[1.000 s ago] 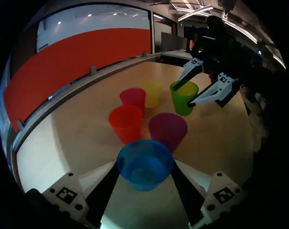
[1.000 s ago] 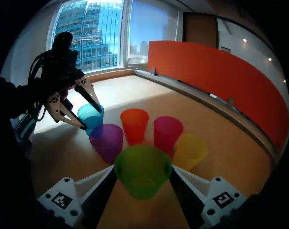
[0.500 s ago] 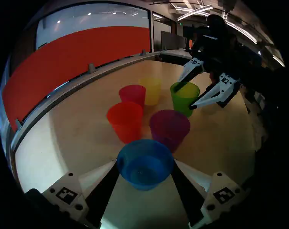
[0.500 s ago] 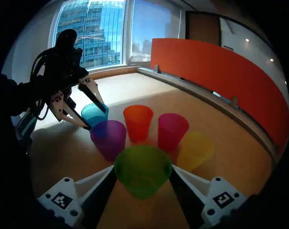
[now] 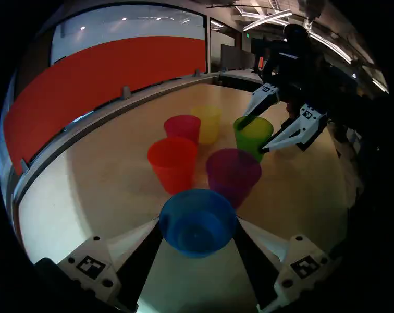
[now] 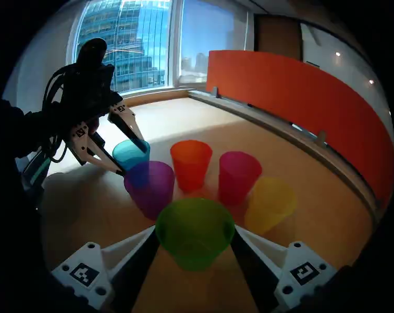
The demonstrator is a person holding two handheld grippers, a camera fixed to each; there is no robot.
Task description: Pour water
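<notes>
Left gripper view: the left hand-held gripper [image 5: 197, 223] squeezes a see-through blue plastic cup [image 5: 198, 237] at the pale wooden desk [image 5: 93, 198]. The right hand-held gripper [image 6: 195, 230] squeezes a green plastic cup [image 6: 195, 248]. A long orange wall panel [image 5: 93, 78] and big windows [image 6: 124, 47] stand behind.

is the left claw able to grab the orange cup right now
Probably not: the left claw is shut on the blue cup, so it has no free grip, though the orange cup stands just ahead, nothing between.
</notes>
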